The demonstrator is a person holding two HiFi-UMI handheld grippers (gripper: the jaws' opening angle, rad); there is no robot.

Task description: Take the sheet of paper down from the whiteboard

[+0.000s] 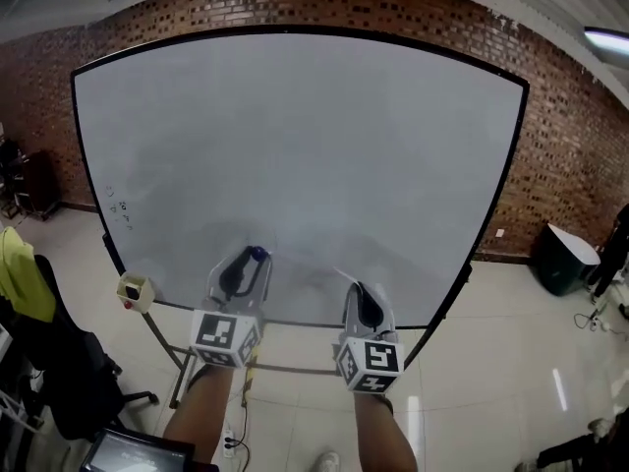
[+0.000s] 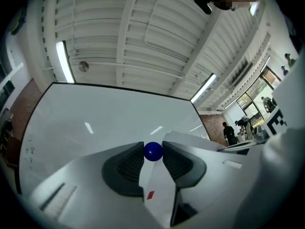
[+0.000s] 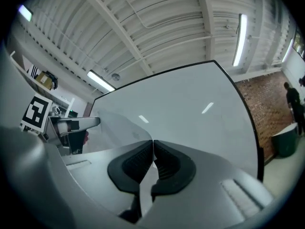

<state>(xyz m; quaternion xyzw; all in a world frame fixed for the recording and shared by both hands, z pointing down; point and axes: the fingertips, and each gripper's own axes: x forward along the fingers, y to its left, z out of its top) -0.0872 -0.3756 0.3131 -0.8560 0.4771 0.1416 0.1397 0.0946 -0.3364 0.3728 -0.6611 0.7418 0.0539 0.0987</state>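
The large whiteboard (image 1: 295,155) fills the head view; no sheet hangs on its face. My left gripper (image 1: 254,258) is low in front of the board, shut on a small blue ball-shaped magnet (image 2: 153,151) held at its fingertips. My right gripper (image 1: 360,293) is beside it to the right, jaws pressed together on the pale sheet of paper (image 3: 116,128). From that grip the sheet spreads left toward the other gripper. In the head view only a thin edge of the paper (image 1: 342,274) shows above the right gripper. Both grippers point slightly upward at the board.
A small cream holder (image 1: 135,289) hangs at the board's lower left corner. A black chair with a yellow garment (image 1: 22,271) stands at the left, a screen (image 1: 128,452) at bottom left, a black bin (image 1: 562,257) at the right. The brick wall (image 1: 550,136) is behind.
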